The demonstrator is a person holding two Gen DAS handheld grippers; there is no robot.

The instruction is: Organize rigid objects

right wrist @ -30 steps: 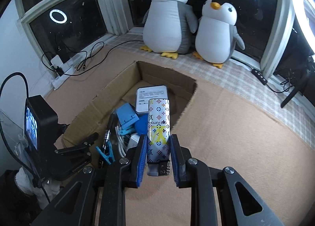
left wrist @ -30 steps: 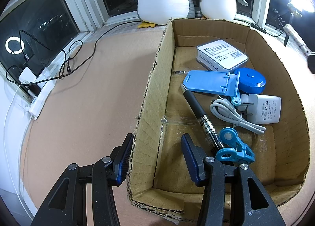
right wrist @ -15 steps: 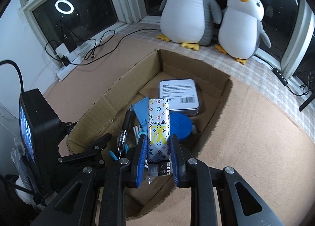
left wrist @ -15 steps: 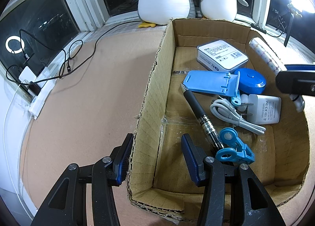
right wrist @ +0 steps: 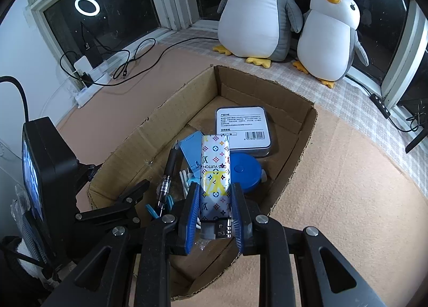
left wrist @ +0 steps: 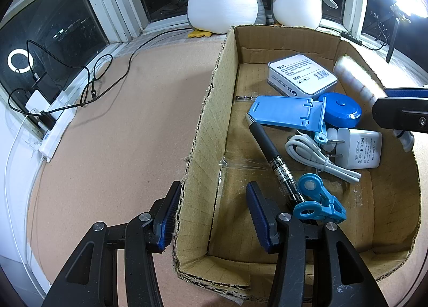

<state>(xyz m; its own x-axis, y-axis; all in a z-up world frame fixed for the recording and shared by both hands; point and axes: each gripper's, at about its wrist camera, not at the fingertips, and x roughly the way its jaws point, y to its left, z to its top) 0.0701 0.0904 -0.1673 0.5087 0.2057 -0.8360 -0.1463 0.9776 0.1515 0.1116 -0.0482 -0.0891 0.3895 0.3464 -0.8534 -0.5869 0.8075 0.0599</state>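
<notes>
Rough corrugated cardboard box (left wrist: 203,130); glossy patterned lighter (right wrist: 215,173)

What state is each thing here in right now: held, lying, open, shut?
Patterned lighter: clamped in the right gripper, over the box.
Left gripper: jaws straddle the cardboard box wall, one pad against it.
Cardboard box: open-topped.
Black pen: lying in the box.
Blue clip: lying on the pen tip.
White charger: lying flat, unplugged.
White cable: loose.

Two plush penguins (right wrist: 255,10), one cardboard box (left wrist: 208,130) (seven items inside), one lighter (right wrist: 215,173).
</notes>
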